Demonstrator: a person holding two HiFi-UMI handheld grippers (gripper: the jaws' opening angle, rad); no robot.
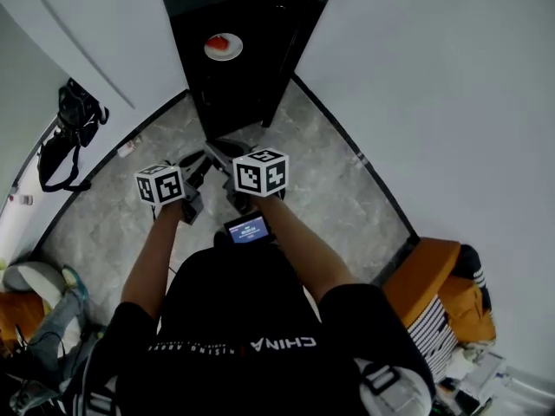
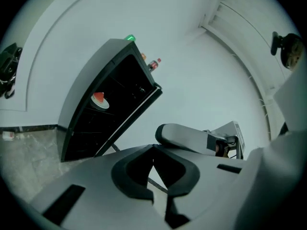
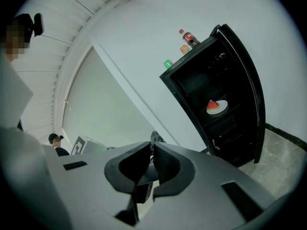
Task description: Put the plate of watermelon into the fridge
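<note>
**Watermelon plate on the fridge shelf, both grippers closed and empty**

The plate of watermelon [image 1: 223,47] sits on a shelf inside the open black fridge [image 1: 247,94], far ahead. The left gripper [image 2: 153,150] and right gripper [image 3: 151,147] have their jaws together, holding nothing. Grey floor [image 1: 312,172] lies between them and the fridge. Bottles [image 3: 187,36] stand on top of the fridge, a black bag [image 1: 69,133] is at the left, and an orange chair [image 1: 425,276] is near right.

- A plain indoor room, probably in a home; which room of it cannot be told.
- White walls [image 1: 434,76] meet a grey marbled floor [image 1: 338,189] edged with dark skirting [image 1: 347,141].
- A tall black fridge [image 1: 251,85] stands in the corner, with bottles [image 3: 187,37] on top.
- A black bag [image 1: 74,120] and orange furniture [image 1: 425,271] draped with cloth sit along the walls.
</note>
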